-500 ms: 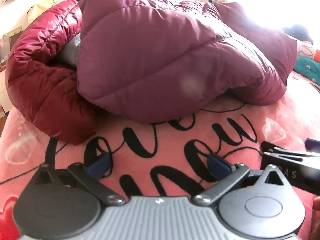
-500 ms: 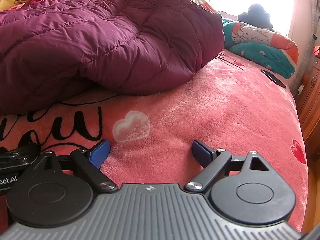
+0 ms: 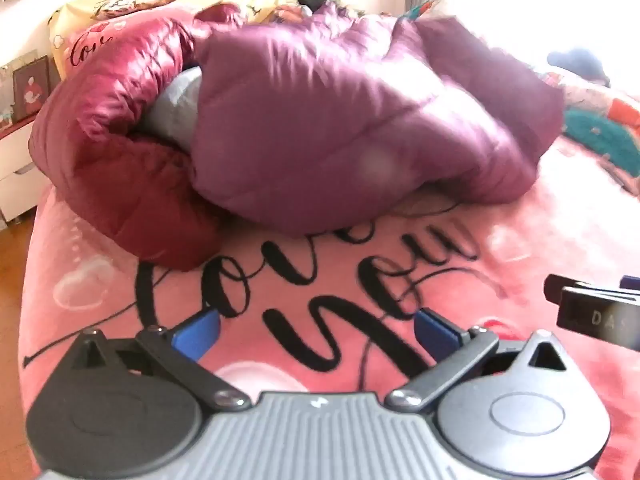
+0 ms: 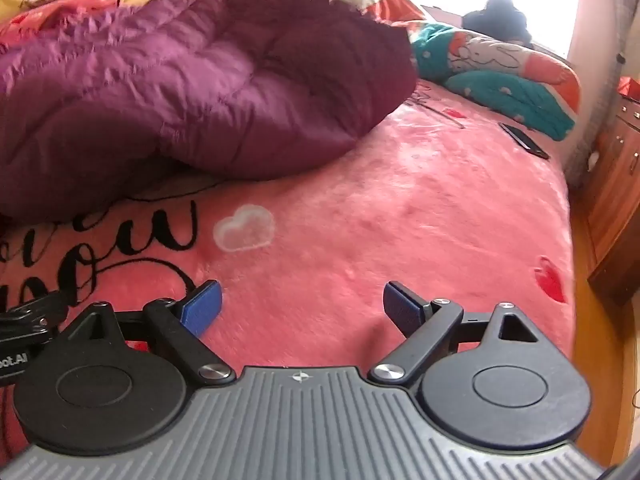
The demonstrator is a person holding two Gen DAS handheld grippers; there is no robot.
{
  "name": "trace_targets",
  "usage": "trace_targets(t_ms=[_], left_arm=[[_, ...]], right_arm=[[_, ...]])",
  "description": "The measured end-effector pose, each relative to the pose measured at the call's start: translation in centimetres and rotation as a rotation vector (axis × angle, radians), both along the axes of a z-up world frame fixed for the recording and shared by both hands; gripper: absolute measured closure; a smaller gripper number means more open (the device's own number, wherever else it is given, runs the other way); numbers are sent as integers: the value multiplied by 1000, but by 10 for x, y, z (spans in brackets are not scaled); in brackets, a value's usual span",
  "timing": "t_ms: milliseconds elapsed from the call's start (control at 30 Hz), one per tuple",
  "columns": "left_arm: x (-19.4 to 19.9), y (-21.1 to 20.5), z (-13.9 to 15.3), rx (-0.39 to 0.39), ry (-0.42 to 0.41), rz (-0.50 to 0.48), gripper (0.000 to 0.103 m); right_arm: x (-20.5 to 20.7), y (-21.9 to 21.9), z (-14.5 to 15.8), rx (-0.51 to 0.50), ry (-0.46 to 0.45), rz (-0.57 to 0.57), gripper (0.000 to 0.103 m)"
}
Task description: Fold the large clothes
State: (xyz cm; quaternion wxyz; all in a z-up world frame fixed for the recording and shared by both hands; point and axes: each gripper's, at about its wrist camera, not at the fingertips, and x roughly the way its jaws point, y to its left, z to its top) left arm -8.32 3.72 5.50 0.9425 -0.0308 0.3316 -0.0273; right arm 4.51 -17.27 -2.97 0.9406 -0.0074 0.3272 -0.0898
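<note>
Left wrist view: puffy maroon jacket (image 3: 340, 128) lies bundled on pink blanket (image 3: 280, 280), long axis running left to right.
Jacket place: far side of blanket, well beyond both grippers.
Left gripper (image 3: 316, 330): tilted downward, jaws wide apart, empty.
Right gripper (image 4: 302, 306): tilted downward, jaws wide apart, empty.
Writing: "Love You" in black script on blanket.
</note>
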Motion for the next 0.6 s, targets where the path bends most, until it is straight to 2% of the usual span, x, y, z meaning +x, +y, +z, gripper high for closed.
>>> trace_targets(t_ms=[167, 400, 567, 600], left_arm=[[-46, 16, 61, 42, -92, -61, 1], [-98, 39, 149, 49, -201, -133, 1], [-100, 33, 192, 69, -255, -167, 1], [-101, 34, 198, 71, -264, -170, 1]], right_arm=[[-35, -26, 41, 32, -39, -27, 0], [-93, -57, 115, 45, -159, -63, 0], [-153, -69, 170, 47, -239, -64, 0], [-159, -52, 178, 34, -254, -63, 0]])
